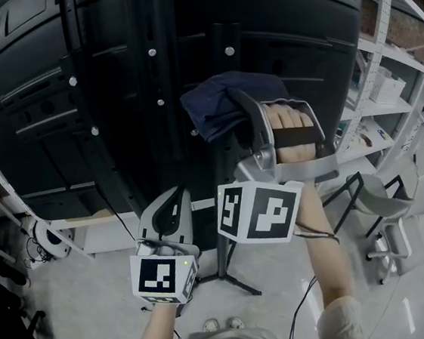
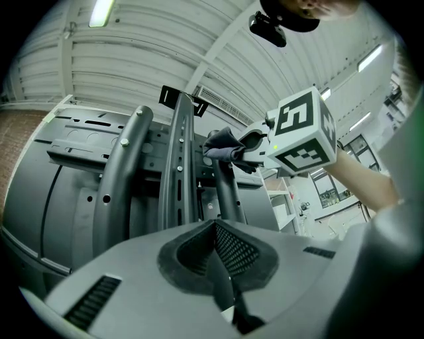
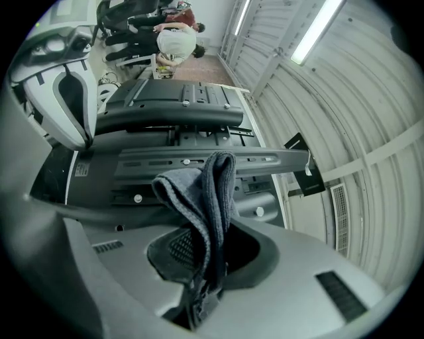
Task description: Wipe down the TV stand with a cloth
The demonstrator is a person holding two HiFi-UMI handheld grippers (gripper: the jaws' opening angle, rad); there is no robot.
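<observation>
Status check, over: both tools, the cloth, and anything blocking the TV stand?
Right tool shut on cloth. Left tool shut, empty, lower down. Cloth up at the TV stand upright. No obstruction seen.

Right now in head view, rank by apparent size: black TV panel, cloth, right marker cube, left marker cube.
1. black TV panel, by far.
2-3. cloth and right marker cube: look alike, cloth partly hidden; not ranked.
4. left marker cube: smallest, though distance may explain it.
</observation>
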